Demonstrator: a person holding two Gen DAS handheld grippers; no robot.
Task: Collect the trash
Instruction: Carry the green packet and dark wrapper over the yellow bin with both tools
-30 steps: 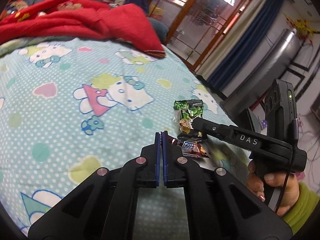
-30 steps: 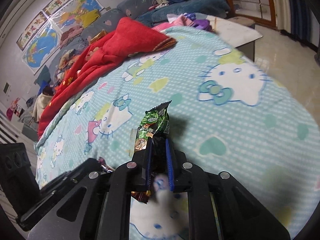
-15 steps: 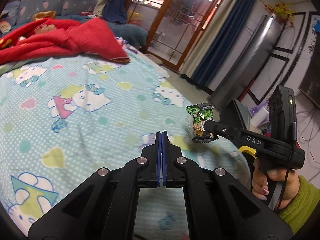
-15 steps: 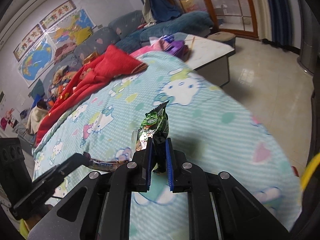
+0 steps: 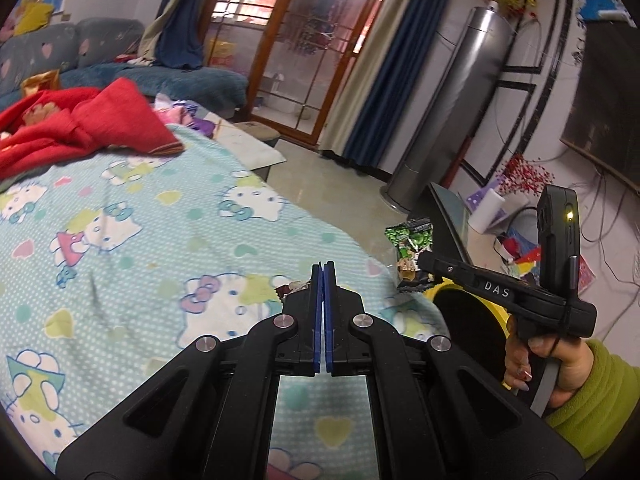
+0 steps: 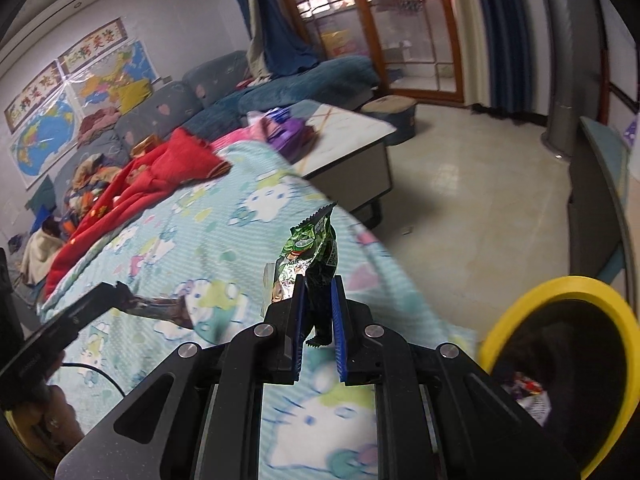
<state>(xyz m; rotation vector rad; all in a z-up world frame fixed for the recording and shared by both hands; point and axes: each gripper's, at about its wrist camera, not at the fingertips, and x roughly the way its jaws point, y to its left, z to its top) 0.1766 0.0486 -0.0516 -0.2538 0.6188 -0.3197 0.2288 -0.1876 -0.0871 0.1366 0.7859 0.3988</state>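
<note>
My right gripper [image 6: 318, 284] is shut on a green snack packet [image 6: 310, 244], which stands upright between the pads. In the left wrist view the same packet [image 5: 410, 248] hangs at the right gripper's [image 5: 424, 258] tip, above the bin. My left gripper [image 5: 323, 276] is shut; a scrap of brown wrapper [image 5: 293, 289] peeks out beside its tips. The right wrist view shows that brown wrapper [image 6: 160, 308] sticking out of the left gripper [image 6: 120, 290] over the bed. A yellow-rimmed bin [image 6: 560, 284] with a dark inside sits low at the right, and its rim [image 5: 434, 291] lies under the packet.
Both grippers hover over the corner of a bed with a turquoise cartoon-cat sheet [image 5: 160, 240]. A red blanket [image 5: 80, 128] is bunched at its far end. A low table [image 6: 352, 140] stands beyond the bed, and a silver column unit [image 5: 452, 112] on the tiled floor [image 6: 480, 200].
Both grippers have swung away from the middle of the bed toward its corner, each keeping its wrapper. The yellow-rimmed bin has come into view in both cameras.
</note>
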